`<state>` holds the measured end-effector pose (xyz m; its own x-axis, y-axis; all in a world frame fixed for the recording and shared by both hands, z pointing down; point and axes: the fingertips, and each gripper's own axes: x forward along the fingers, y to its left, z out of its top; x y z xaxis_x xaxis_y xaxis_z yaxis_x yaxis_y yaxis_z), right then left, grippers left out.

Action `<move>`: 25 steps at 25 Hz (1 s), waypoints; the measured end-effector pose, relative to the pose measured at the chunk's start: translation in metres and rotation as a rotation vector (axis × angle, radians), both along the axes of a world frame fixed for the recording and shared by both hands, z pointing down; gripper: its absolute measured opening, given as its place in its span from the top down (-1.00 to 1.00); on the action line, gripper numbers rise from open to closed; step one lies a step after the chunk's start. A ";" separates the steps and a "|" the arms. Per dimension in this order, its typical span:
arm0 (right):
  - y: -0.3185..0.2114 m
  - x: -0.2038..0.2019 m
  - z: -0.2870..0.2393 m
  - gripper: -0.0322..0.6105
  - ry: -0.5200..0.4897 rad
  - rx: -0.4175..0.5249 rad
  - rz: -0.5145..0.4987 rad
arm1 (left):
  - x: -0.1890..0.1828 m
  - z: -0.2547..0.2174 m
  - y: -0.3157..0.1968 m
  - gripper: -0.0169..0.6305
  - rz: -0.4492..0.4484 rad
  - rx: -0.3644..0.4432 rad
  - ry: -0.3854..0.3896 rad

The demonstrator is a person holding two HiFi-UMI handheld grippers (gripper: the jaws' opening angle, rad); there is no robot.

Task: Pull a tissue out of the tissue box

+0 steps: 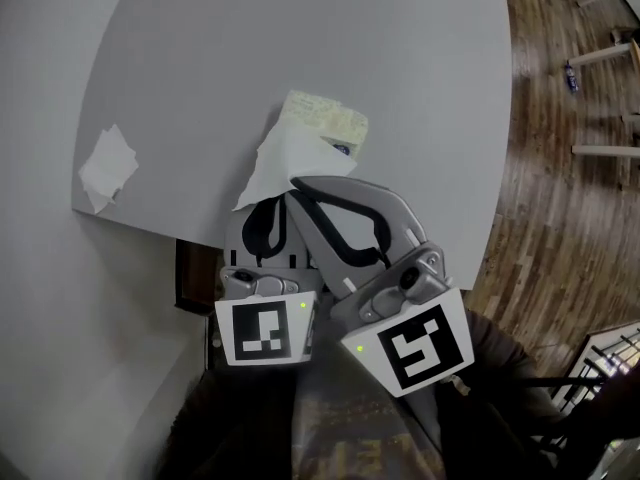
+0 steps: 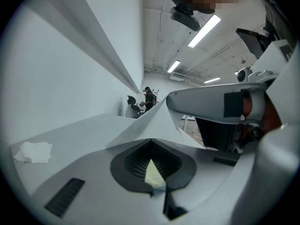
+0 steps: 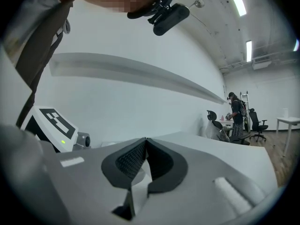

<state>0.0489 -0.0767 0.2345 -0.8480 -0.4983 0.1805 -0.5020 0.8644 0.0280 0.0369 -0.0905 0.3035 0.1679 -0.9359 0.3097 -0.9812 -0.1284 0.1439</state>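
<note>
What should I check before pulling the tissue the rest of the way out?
1. Right hand-held gripper shut on the tissue: ok, white sheet sits between its jaws.
2. Left hand-held gripper holding the tissue box: ok, a yellowish piece of the box shows between its jaws.
3. Tissue clear of the box: not ok, its far end appears to meet the box.
4. Tissue untorn: cannot tell.
5. Pull path over the table: ok, the only other thing, a crumpled tissue, lies apart near the left edge.
</note>
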 end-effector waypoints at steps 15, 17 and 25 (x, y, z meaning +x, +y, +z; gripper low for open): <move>-0.017 -0.166 0.013 0.89 0.036 -0.057 -0.099 | -0.160 0.000 0.001 0.95 -0.120 -0.022 0.016; -0.023 -0.196 0.017 0.89 0.039 -0.068 -0.122 | -0.190 0.002 0.001 0.95 -0.157 -0.028 0.020; -0.040 -0.304 0.035 0.89 0.062 -0.106 -0.198 | -0.292 0.006 0.012 0.95 -0.271 -0.037 -0.001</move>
